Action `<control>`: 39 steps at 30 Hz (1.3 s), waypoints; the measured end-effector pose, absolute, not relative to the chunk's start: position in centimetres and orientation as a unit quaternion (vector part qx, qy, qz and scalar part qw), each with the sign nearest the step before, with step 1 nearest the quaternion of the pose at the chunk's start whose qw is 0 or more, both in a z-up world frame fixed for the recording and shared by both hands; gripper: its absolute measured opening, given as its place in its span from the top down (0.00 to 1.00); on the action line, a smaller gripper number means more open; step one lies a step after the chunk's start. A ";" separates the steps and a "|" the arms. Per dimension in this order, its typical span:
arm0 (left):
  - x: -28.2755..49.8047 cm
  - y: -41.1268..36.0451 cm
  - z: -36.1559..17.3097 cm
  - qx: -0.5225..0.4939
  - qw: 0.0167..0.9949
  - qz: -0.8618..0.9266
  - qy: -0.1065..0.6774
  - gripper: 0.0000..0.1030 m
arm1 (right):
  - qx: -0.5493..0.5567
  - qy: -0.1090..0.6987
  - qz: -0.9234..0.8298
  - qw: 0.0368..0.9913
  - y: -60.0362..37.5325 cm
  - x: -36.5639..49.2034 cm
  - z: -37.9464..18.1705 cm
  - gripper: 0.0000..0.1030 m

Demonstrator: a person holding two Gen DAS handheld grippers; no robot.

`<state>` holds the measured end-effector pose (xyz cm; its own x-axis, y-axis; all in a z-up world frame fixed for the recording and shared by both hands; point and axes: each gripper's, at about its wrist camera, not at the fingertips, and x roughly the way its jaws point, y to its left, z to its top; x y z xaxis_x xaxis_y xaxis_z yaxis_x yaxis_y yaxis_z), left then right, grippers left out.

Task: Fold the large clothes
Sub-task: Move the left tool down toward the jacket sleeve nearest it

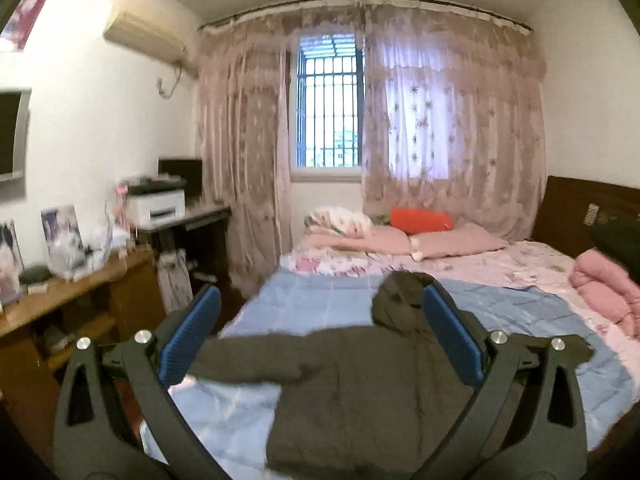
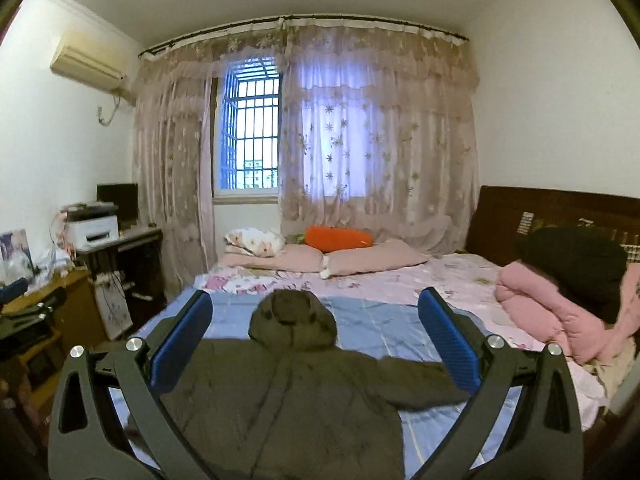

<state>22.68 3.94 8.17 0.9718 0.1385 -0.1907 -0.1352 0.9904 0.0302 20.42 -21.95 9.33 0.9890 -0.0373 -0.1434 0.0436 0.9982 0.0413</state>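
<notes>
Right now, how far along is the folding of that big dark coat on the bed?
Barely begun. Done: the dark coat lies spread flat on the blue quilt, hood up top, both sleeves out sideways. In hand: nothing; the left gripper and right gripper are open above it. Left: folding the sleeves in, then the body.

Coat (image 2: pixel 304 392) is a dark olive-grey, quilted, lying on a pale blue checked blanket (image 2: pixel 372 320). Sheet (image 2: pixel 452 276) under that is pink with little flower prints. Pink pillows (image 2: pixel 372 260), bright orange cushion (image 2: pixel 340 239), dusty-pink lace curtains (image 2: pixel 380 140) with star flowers. Both claws, left (image 1: pixel 320 336) and right (image 2: pixel 316 340), have blue ribbed pads on dark grey frames.
</notes>
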 end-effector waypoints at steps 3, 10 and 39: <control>27.7 3.7 6.6 0.023 0.985 0.060 0.159 0.02 | 0.013 0.080 -0.060 0.995 -23.0 22.1 6.8 0.01; 31.6 1.7 3.2 -0.039 0.967 0.026 0.249 0.02 | 0.058 0.168 -0.042 0.983 -26.9 24.0 0.8 0.01; 32.9 9.6 -2.8 -0.022 0.934 0.061 0.352 0.02 | -0.050 0.085 0.010 0.995 -13.8 30.7 3.1 0.01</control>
